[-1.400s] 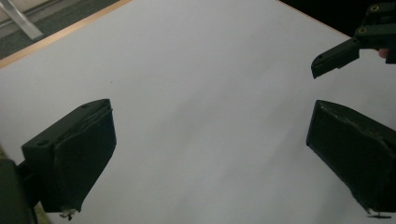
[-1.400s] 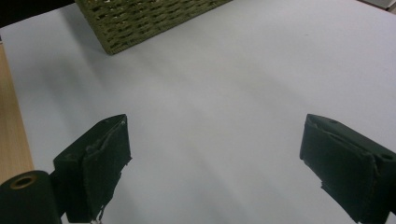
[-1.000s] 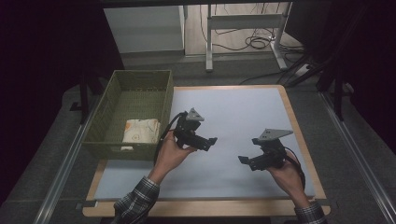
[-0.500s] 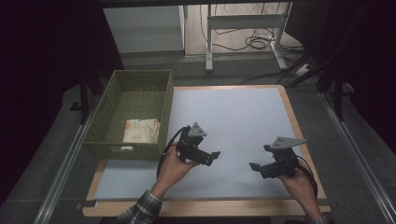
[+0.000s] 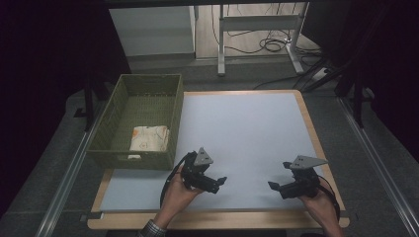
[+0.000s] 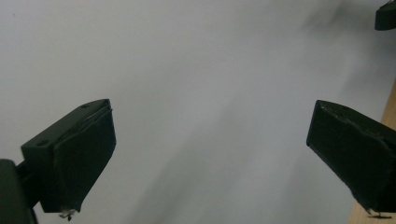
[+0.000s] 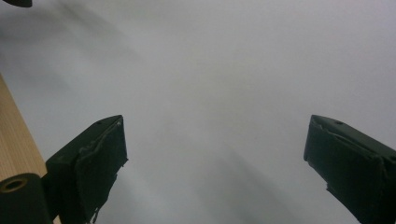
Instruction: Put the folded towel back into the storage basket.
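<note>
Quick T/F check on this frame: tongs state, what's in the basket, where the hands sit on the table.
1. Both tongs stand open. True: the left tongs and the right tongs show wide gaps with nothing between the jaws.
2. The green basket holds a folded pale packet. True.
3. The basket sits at the table's right edge. False: it sits at the left edge.
4. The left tongs grip the packet. False: they hover over the white table surface, apart from the basket.
</note>
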`<state>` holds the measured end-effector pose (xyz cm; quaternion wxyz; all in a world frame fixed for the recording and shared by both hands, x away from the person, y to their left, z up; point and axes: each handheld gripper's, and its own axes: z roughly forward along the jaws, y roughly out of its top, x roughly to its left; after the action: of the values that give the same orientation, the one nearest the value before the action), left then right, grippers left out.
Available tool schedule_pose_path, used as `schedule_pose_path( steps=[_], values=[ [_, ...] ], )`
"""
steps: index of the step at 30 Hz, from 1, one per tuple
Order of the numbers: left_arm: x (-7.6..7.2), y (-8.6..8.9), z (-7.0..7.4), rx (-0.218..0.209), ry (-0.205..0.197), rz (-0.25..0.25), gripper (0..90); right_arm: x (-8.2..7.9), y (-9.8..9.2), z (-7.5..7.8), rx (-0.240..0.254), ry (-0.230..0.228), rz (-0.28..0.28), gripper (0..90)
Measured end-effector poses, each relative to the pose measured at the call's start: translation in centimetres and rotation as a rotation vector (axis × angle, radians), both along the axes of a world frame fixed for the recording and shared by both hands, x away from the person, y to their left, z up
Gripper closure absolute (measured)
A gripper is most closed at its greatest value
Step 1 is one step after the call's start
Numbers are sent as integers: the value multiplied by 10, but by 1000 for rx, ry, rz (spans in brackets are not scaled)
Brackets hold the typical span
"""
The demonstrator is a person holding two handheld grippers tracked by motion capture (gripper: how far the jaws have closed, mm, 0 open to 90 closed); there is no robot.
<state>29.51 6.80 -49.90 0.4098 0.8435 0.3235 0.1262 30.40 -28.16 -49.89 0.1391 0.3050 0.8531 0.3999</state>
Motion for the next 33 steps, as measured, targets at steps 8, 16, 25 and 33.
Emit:
schedule_pose_path(
  steps=[8, 16, 25, 33],
  values=[
    [-12, 11, -16, 12, -2, 16, 12, -5, 2, -14, -21, -4, 6, 44],
    [-16, 20, -36, 87, 15, 51, 10, -6, 5, -27, -50, 6, 8, 43],
    [-13, 30, -49, 94, 69, 88, 2, -7, 8, -38, -60, -9, -17, 30],
    [-14, 30, -50, 95, 65, 89, 0, -9, 7, -40, -48, -21, -24, 31]
  ],
)
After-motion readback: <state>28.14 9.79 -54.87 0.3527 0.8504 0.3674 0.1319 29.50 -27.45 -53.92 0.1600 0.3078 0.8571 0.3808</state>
